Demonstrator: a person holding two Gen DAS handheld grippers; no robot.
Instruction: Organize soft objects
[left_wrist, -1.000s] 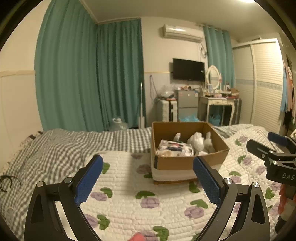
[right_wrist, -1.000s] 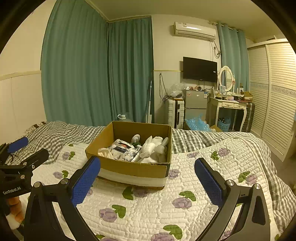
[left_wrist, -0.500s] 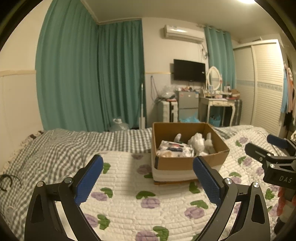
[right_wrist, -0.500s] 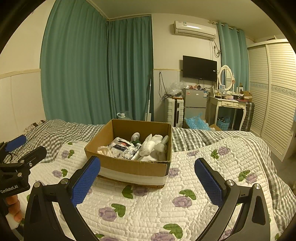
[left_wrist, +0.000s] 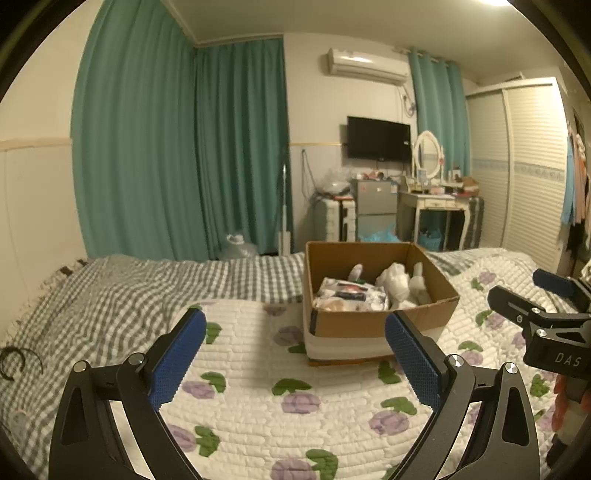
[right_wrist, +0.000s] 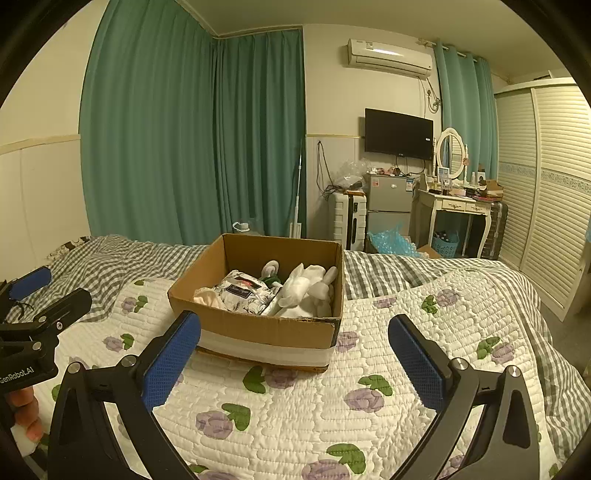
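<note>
An open cardboard box (left_wrist: 373, 321) (right_wrist: 266, 328) stands on the quilted bed. Inside lie a floral fabric bundle (left_wrist: 349, 297) (right_wrist: 247, 293), a white plush toy (left_wrist: 397, 284) (right_wrist: 306, 288) and a small green-and-white soft item (right_wrist: 271, 271). My left gripper (left_wrist: 295, 354) is open and empty, held above the quilt short of the box. My right gripper (right_wrist: 295, 354) is open and empty, also short of the box. Each gripper shows at the edge of the other's view, the right one (left_wrist: 535, 306) and the left one (right_wrist: 40, 295).
The flowered white quilt (right_wrist: 369, 369) covers the near bed, with a grey checked blanket (left_wrist: 129, 288) behind and to the left. A dark curved item (left_wrist: 16, 363) lies at the far left. Teal curtains, a fridge, a dressing table and a wardrobe stand beyond the bed.
Both grippers have drawn back and up slightly from the bed, open and empty throughout. A pink item at the bottom of the left wrist view has dropped out of sight.
</note>
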